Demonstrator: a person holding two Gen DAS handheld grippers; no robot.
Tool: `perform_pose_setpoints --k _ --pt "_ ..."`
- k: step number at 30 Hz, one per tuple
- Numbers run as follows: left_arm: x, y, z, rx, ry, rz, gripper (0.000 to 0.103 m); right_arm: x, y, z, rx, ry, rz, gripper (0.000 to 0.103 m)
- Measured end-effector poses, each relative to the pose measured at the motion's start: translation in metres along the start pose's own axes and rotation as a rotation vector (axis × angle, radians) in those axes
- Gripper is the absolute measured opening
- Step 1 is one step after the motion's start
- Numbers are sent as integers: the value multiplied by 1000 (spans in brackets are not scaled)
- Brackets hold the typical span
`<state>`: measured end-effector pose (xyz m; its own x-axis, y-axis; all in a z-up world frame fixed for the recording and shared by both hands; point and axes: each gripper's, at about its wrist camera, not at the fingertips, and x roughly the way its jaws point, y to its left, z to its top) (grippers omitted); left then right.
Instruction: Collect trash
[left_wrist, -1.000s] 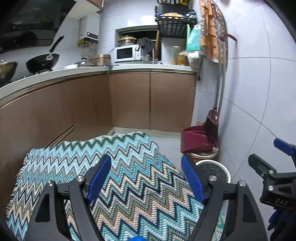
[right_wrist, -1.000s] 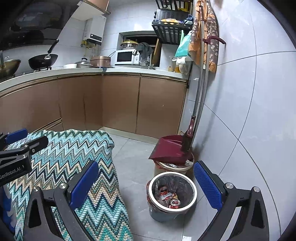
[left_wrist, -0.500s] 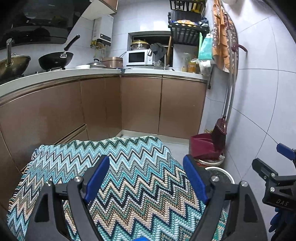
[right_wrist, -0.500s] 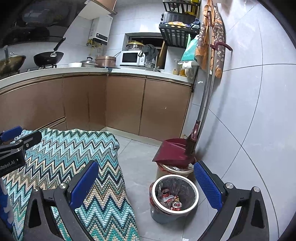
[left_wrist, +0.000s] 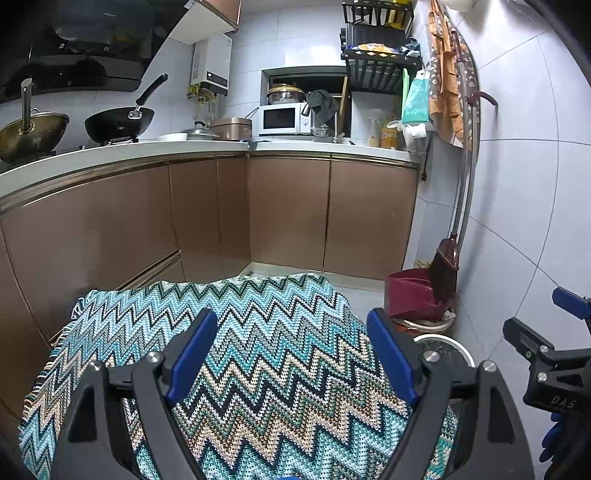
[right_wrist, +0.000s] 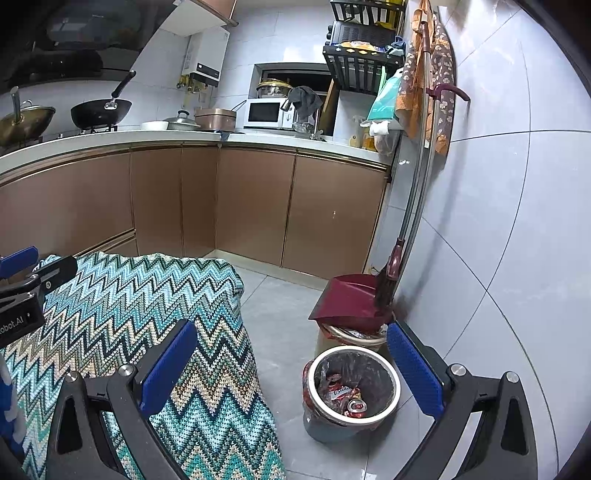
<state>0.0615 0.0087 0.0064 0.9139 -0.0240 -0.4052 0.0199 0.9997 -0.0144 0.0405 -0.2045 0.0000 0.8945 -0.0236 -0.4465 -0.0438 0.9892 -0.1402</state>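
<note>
Both claws were empty and stood wide apart. The left claw (left_wrist: 291, 354) hung over a zigzag cloth (left_wrist: 258, 354) in teal, white and tan that covered a desk, its blue pads spread with only the cloth showing between them. The right claw (right_wrist: 291, 365) hung past the cloth's right edge, over the grey tiled floor (right_wrist: 280, 314), its jaws likewise spread with nothing held.

The bin (right_wrist: 351, 391), a round grey one with a pale rim and a dark liner, stood on the floor near the white tiled wall, well apart from the cloth's hanging edge. Inside it lay the trash (right_wrist: 347, 397): crumpled red-and-white wrappers and a can on its side. From the left wrist view only a slice of the bin's rim (left_wrist: 448, 341) showed, beside the right finger.

Just behind the bin a dark red dustpan (right_wrist: 351, 299) rested on a second, tan container, with a broom (right_wrist: 391, 273) leaning against the wall. Brown cabinets (right_wrist: 258, 206) ran along the back under a white counter, which carried a microwave (right_wrist: 267, 112) and a black wok (right_wrist: 101, 110).
</note>
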Motion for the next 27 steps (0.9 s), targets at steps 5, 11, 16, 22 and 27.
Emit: perform_pose_setpoints --k 5,11,16,22,27 --pt "1 -4 -3 19 -1 2 82 2 -2 -2 3 8 -1 103" --pt "1 -7 -5 28 -5 10 82 3 -5 -4 8 12 -6 103" --pt "6 -12 -10 52 15 21 82 6 -6 -7 11 22 -6 103" --pt "15 -15 -21 77 58 30 82 12 -7 -13 19 45 -4 103" --pt "23 -13 -31 82 93 41 82 18 -8 -20 22 66 -2 103"
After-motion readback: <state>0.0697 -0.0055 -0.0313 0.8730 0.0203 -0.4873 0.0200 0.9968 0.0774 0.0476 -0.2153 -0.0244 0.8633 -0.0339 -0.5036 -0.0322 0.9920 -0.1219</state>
